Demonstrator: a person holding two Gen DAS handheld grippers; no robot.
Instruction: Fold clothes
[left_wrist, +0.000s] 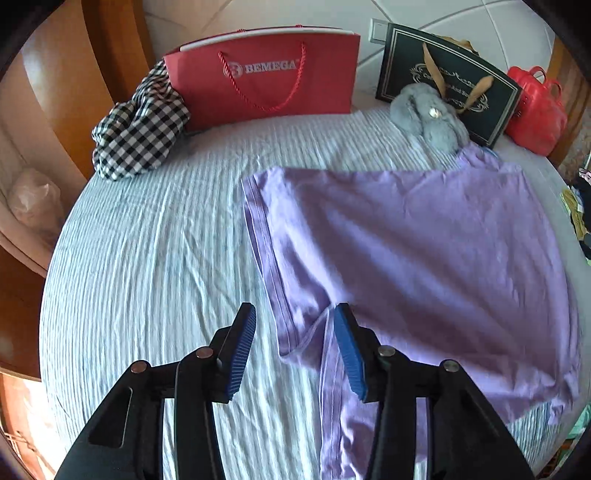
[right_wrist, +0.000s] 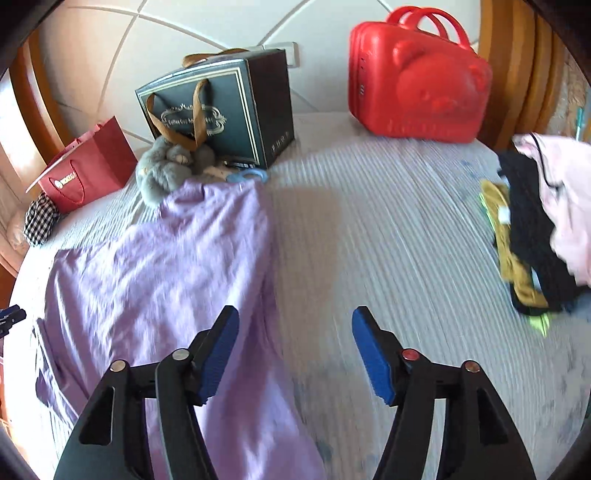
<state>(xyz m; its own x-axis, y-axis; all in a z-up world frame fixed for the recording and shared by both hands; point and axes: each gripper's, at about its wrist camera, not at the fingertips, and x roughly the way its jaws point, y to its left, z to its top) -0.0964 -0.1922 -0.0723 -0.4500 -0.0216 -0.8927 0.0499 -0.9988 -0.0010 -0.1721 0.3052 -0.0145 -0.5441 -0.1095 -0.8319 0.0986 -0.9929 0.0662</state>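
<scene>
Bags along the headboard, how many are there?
3: a red paper bag at the left, a dark gift bag mid-row behind the grey plush, and a red handbag at the right.

Both wrist views look down, close, sharing the purple garment (left_wrist: 406, 240).

A bed covered in a pale blue ribbed, crinkled sheet (left_wrist: 155, 258) carried a lilac cotton garment (left_wrist: 424, 240) spread flat across it. Along the headboard side stood a red paper shopping bag with rope handles (left_wrist: 266, 77), a dark green gift bag with tan ribbon handles (right_wrist: 221, 107) and a glossy red plastic bear-faced case (right_wrist: 417, 81). A black-and-white gingham cloth (left_wrist: 140, 129), a grey furry plush toy (right_wrist: 166, 166) and a heap of pink, black and mustard clothes (right_wrist: 535, 229) also lay on the sheet
</scene>
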